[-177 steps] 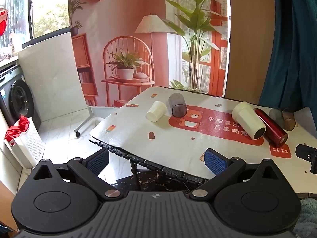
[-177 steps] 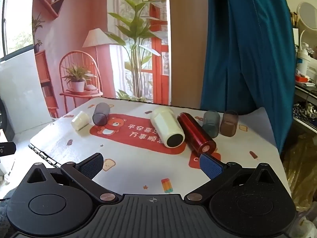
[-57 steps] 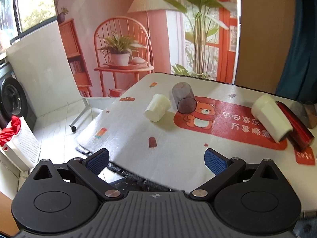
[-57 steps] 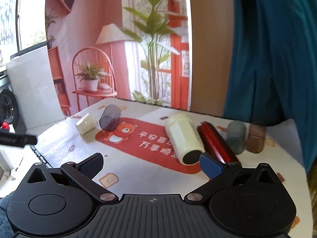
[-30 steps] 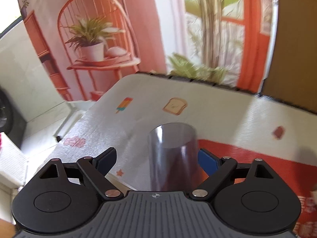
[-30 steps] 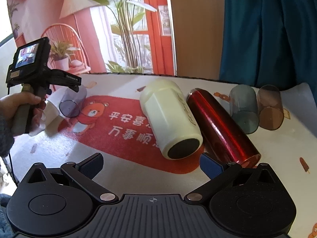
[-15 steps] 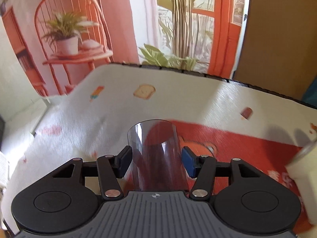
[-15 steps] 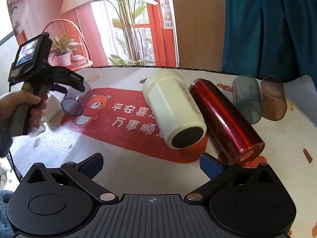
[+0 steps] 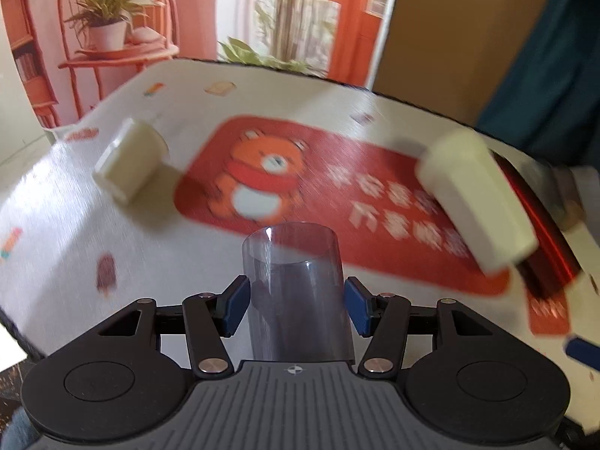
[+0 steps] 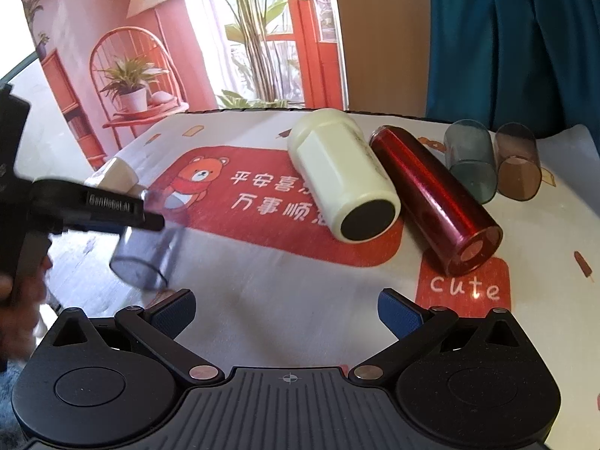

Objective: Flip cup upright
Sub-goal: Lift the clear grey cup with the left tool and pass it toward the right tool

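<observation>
Holding the clear cup (image 9: 296, 292) tight in the left claw (image 9: 296, 305) above the bench (image 9: 187, 247), w/ right claw (image 10: 287, 309) wide apart, turn it slowly & set it down flat.

smoky grey cup (image 9: 296, 288) | cream tumbler (image 10: 343, 183) | red flask (image 10: 437, 202) | red bear-print mat (image 10: 240, 195)

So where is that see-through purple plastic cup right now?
The see-through purple plastic cup sits between the left gripper fingers, beside the small cream cup.
</observation>
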